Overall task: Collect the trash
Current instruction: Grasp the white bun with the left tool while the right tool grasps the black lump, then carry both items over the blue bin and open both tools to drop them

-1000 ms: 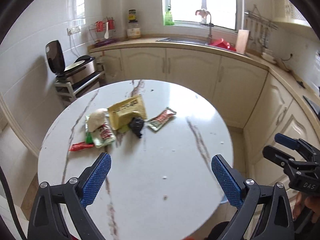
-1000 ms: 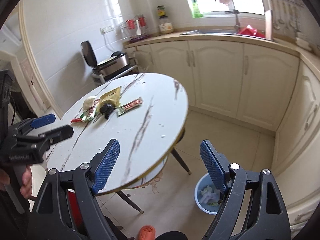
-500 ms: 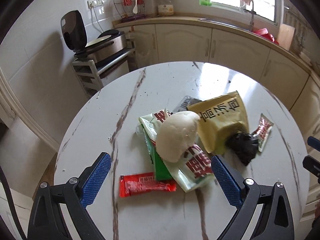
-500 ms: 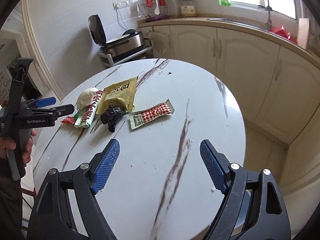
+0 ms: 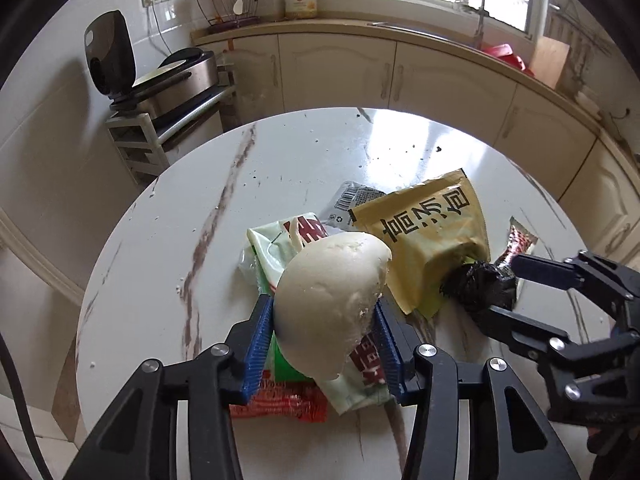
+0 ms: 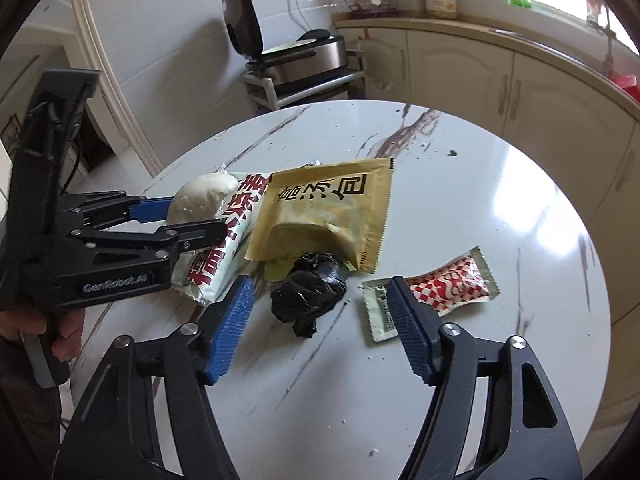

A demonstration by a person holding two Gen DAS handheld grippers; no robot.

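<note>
On the round table (image 6: 500,208) the bun (image 5: 332,308) sits atop the noodle packet (image 6: 228,240), the big pouch (image 6: 324,212) just right of it, the crumpled bag (image 6: 308,292) before the pouch, the checked sachet (image 6: 436,292) further right, apart.

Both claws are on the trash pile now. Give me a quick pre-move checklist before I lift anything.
1. Left claw shut on the white bun: ok, both pads touch its sides.
2. Bun free of the green wrapper beneath: cannot tell.
3. Right claw open: ok.
4. Black bag between the right claw's fingers: ok, roughly centred.
5. Checkered sachet out of the right finger's way: not ok, it lies under that finger.
6. Bin visible for drop-off: not ok, none in either view.
</note>
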